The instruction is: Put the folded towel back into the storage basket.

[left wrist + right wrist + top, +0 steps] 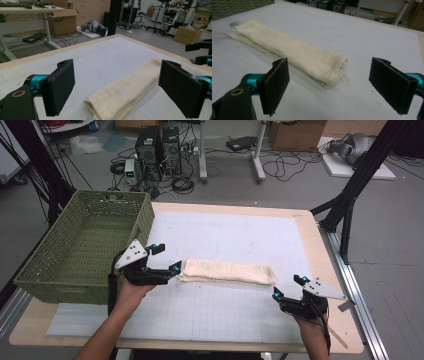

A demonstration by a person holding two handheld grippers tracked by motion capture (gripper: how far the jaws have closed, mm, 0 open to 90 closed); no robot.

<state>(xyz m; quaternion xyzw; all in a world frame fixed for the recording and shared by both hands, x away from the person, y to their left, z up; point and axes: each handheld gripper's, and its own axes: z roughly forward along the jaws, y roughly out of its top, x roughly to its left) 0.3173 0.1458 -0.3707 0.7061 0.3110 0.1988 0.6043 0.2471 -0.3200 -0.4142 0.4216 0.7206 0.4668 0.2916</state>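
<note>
towel [228,271] between left gripper [166,259], right gripper [289,287]; untouched

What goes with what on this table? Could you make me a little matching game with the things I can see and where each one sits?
Things:
1. folded cloth
2. green basket
3. left gripper
4. right gripper

Places or states:
A. open, just off the cloth's end nearest the basket
B. stands on the table's left edge
C. open, off the cloth's other end, towards the table's near edge
D. lies flat in the middle of the white mat

Pairs: 1-D, 2-B, 3-A, 4-C
</note>
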